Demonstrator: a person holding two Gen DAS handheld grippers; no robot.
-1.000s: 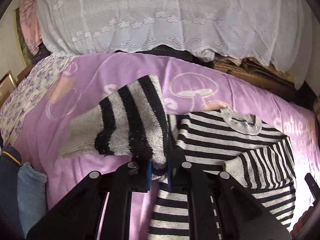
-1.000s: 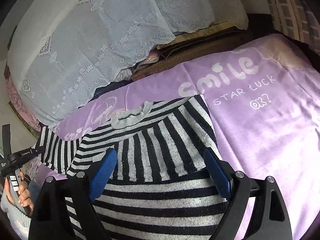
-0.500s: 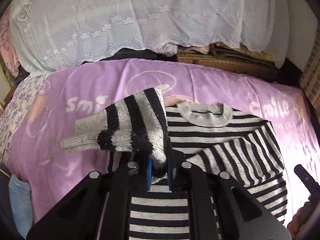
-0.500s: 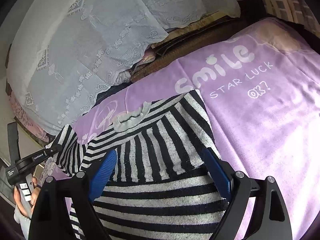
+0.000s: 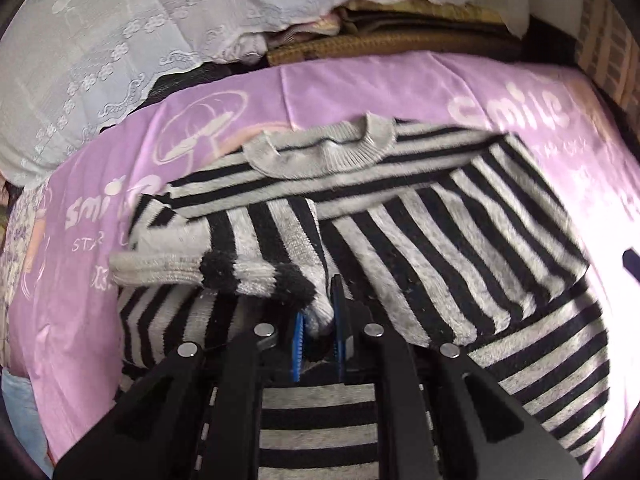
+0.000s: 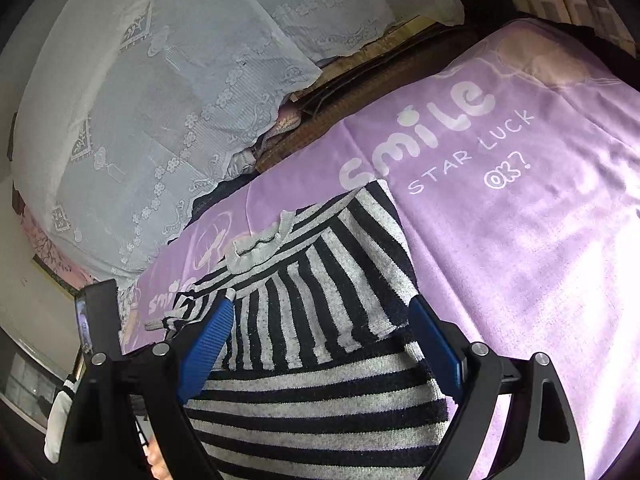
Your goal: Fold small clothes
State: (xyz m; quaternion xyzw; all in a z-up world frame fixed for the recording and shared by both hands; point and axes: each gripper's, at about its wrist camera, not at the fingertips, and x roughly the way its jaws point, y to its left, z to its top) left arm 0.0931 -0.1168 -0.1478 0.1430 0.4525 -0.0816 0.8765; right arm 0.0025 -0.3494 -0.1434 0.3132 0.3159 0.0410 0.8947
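On the bed (image 5: 360, 92), my left claw (image 5: 318, 320) pinches the sweater's (image 5: 460, 240) sleeve (image 5: 256, 252), its jaws starting to part. The sleeve has crossed over the body since a second ago. My right claw (image 6: 320, 328) stays spread over the sweater.

The purple bedsheet (image 6: 520, 240) carried white lettering that read "Smile", with "STAR LUCK" and "OK?" beneath it. Another "smile" print stood toward the bed's left edge, its smaller lines too blurred to read.
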